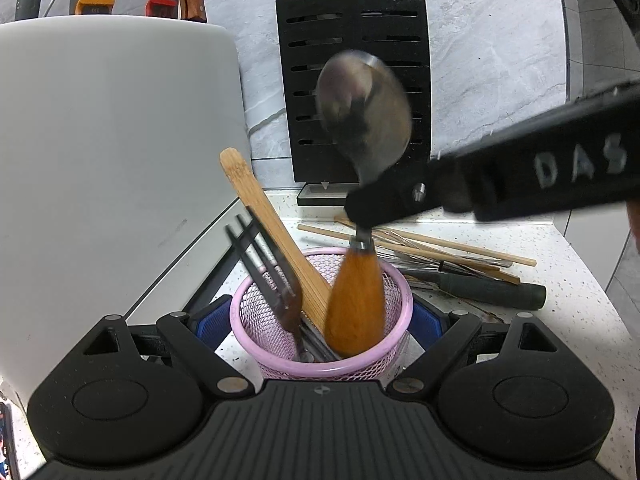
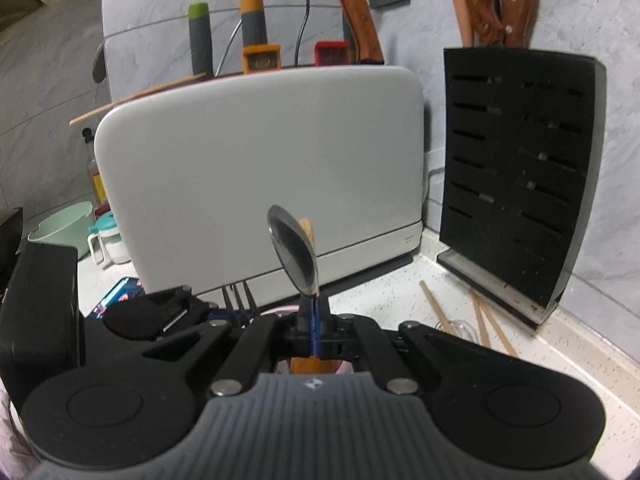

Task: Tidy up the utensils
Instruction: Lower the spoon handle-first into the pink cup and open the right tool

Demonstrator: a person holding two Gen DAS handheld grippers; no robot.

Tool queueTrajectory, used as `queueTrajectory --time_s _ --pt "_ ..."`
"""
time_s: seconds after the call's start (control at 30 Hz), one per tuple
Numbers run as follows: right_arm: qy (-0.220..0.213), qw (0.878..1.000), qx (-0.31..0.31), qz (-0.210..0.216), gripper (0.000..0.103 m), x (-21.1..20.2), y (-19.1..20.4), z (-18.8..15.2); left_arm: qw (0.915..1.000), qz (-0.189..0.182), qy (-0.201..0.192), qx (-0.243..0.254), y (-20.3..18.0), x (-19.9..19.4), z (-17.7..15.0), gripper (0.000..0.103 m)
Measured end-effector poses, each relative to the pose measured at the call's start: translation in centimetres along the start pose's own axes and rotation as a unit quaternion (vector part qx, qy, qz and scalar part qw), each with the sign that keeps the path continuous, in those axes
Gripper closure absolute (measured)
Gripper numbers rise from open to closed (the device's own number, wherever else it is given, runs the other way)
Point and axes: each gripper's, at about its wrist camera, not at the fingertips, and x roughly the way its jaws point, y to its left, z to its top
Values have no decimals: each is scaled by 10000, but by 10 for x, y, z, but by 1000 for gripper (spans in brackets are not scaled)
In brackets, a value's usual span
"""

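Note:
A pink mesh cup [image 1: 394, 292] stands on the speckled counter between the blue pads [image 1: 210, 322] of my left gripper [image 1: 320, 320], which press on both its sides. In it stand a black fork [image 1: 276, 280], a bamboo spatula [image 1: 264, 224] and other utensils. My right gripper [image 1: 360, 212] comes in from the right and is shut on the neck of a wooden-handled metal spoon [image 1: 364, 120]. The spoon's handle [image 1: 356, 304] points down into the cup, its bowl up. In the right wrist view the spoon [image 2: 294, 248] rises upright from the shut right gripper [image 2: 316, 320].
A white upright board [image 1: 100, 160] stands close on the left, a black knife block [image 1: 356, 80] against the tiled wall behind. Chopsticks [image 1: 440, 248], a whisk and a dark-handled tool [image 1: 480, 288] lie on the counter to the right. A green tub [image 2: 64, 232] sits far left.

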Motion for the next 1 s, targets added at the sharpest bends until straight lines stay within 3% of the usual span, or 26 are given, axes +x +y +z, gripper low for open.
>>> queueTrajectory --time_s 0.57,0.87,1.0 --pt "429 9985 -224 273 103 -1 13 -14 9987 -426 136 257 -6 -24 -8 0" --pt "474 9985 -245 138 103 2 13 -13 9983 -485 112 297 -7 -23 -9 0" --pt "271 9993 -236 -31 103 -3 11 -11 9983 -489 106 295 -6 -23 -9 0"
